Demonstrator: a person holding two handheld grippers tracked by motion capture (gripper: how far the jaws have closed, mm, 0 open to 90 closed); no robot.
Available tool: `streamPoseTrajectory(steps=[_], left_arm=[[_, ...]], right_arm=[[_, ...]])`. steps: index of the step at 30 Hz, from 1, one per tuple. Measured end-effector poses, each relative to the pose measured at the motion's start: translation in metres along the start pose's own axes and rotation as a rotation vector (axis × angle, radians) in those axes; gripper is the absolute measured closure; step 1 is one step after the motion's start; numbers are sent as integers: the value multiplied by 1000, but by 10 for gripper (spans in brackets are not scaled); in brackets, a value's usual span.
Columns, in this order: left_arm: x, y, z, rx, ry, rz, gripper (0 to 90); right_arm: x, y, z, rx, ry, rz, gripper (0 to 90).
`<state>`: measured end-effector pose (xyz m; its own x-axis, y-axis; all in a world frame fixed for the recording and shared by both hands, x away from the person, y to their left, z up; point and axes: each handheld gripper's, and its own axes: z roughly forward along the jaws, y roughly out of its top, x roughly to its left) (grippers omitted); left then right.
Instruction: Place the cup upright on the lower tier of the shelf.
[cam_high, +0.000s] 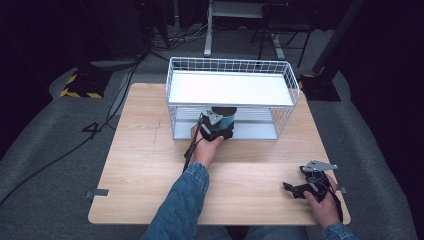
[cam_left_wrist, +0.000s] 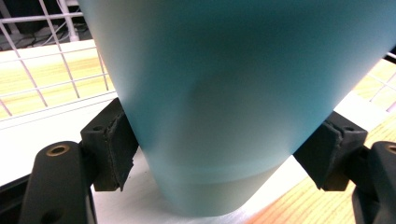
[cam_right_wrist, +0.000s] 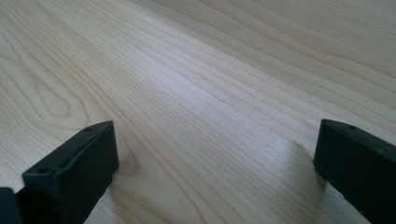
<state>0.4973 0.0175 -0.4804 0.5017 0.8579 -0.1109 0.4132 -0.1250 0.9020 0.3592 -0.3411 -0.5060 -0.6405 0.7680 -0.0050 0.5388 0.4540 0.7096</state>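
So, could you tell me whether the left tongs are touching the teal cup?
Touching. In the left gripper view, both pads of the left tongs press against the sides of the teal cup, no gap showing.

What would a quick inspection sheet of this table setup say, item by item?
Surface: light wooden table, bare apart from the rack.
Job's things: white wire rack with an upper shelf at the far side of the table; teal cup at the front of its lower shelf.
Clutter: nothing seen.
Grippers: left gripper has its jaws on either side of the teal cup, pads against its sides; right gripper is open, low over bare wood near the table's front right corner.
Cables: a black cable trails from the left gripper; more cables lie on the floor to the left.
Surroundings: grey floor, dark stands and a desk frame behind the table.
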Motion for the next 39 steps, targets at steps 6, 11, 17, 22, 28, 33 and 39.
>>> streamPoseTrajectory(steps=[6,11,17,22,28,33,39], left_arm=[[2,-2,6,26,12,-4,229],[4,-5,11,40,13,-18,228],[7,-6,12,46,18,-22,227],[7,-7,13,45,23,-1,224],[5,-7,12,74,15,-12,143],[4,-7,11,70,18,9,154],[4,-5,0,61,-4,2,154]], right_arm=[[0,0,0,0,0,0,0],[0,0,0,0,0,0,0],[0,0,0,0,0,1,0],[0,0,0,0,-1,2,0],[0,0,0,0,-1,1,0],[0,0,0,0,-1,2,0],[0,0,0,-1,-1,2,0]])
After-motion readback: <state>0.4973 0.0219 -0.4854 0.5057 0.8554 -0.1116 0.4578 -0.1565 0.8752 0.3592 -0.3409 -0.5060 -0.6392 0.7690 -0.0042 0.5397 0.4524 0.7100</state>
